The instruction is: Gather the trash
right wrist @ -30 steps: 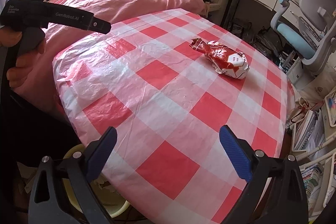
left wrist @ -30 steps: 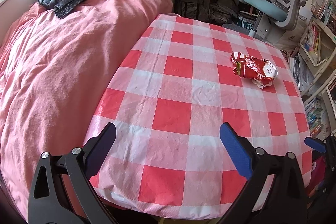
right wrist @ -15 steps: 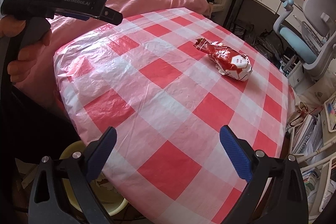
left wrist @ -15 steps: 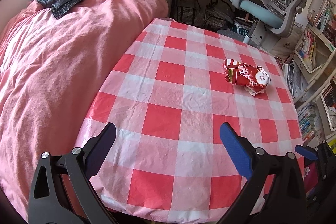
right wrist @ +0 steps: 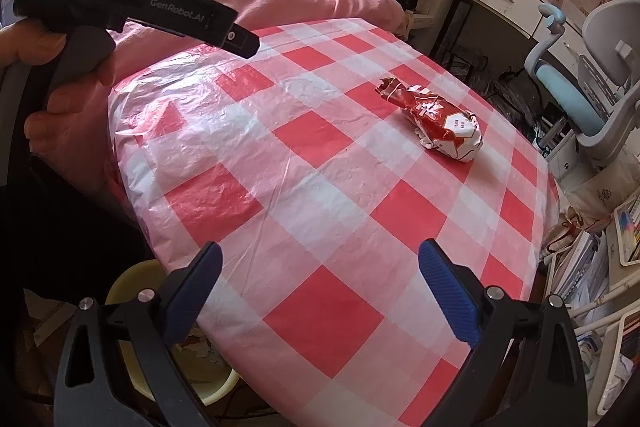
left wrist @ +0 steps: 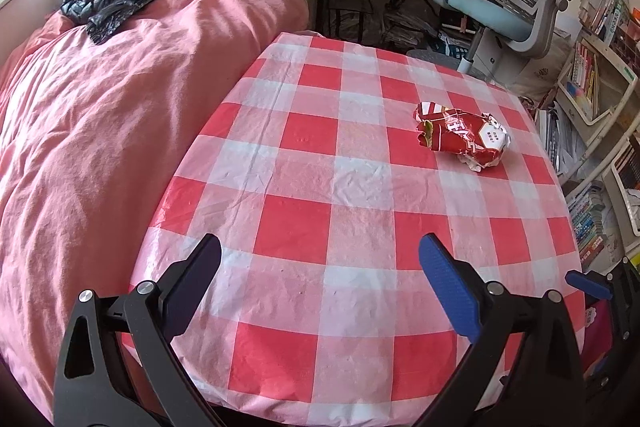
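A crumpled red-and-white snack wrapper [left wrist: 460, 139] is seen lying alone on a table [left wrist: 320, 211] covered in a red-and-white checked plastic cloth, at about 1 o'clock from the left gripper [left wrist: 320, 279] in the left wrist view. The jaws of that gripper are spread wide and nothing is held between them; they are kept over the near edge of the table, well apart from the wrapper. In the right wrist view the wrapper [right wrist: 436, 123] is placed at roughly 1 o'clock from the right gripper [right wrist: 320, 279], whose jaws are likewise spread wide and empty. The body of the left gripper, gripped by a hand [right wrist: 52, 99], is shown at 10 o'clock in that view. A pale yellow bin [right wrist: 200, 379] is partly visible under the table's near edge. A bed with a pink quilt [left wrist: 100, 127] is set just beside the table.
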Tool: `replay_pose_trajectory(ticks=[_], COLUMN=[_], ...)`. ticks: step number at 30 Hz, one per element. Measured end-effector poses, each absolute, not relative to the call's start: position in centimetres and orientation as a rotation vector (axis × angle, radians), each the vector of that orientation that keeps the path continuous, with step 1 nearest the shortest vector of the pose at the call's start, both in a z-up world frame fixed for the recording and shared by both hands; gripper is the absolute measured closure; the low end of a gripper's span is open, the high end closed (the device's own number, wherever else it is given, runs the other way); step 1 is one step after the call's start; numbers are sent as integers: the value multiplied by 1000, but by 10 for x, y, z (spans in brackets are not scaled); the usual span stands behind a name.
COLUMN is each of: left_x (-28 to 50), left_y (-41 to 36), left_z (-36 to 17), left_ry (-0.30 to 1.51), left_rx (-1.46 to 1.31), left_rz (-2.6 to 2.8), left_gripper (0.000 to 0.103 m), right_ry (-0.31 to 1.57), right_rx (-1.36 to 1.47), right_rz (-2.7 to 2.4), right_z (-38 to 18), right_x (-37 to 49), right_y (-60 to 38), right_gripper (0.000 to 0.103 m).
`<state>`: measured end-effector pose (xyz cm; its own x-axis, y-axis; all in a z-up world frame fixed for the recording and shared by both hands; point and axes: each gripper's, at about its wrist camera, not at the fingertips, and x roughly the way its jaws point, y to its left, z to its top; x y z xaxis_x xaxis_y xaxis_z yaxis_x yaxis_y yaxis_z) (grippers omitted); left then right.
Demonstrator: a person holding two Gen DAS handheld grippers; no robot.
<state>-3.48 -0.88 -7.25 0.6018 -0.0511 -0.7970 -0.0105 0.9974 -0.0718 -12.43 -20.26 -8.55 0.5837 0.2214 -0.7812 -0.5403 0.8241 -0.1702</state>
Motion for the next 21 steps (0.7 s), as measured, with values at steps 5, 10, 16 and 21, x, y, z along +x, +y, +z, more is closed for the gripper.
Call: replay_pose_trajectory(ticks=[5, 10, 16, 21], left_x=[-34, -33, -26, -21], left_y=[-9, -10, -14, -16], left_z=[-73, -73, -73, -73], left_ry=[925, 925, 927, 928], left_rx=[-74, -66, -55, -53], left_rz=[-21, -24, -27, -29], left_gripper=[7, 7, 7, 7], right_ry=[834, 834, 837, 838], right_rx=[-430, -435, -431, -423], right_rz=[465, 466, 461, 455], right_z=[-86, -87, -87, -87], right_x=[-124, -122, -118, -112], right_y=[-200, -200, -202, -206], right_gripper=[9, 9, 9, 9])
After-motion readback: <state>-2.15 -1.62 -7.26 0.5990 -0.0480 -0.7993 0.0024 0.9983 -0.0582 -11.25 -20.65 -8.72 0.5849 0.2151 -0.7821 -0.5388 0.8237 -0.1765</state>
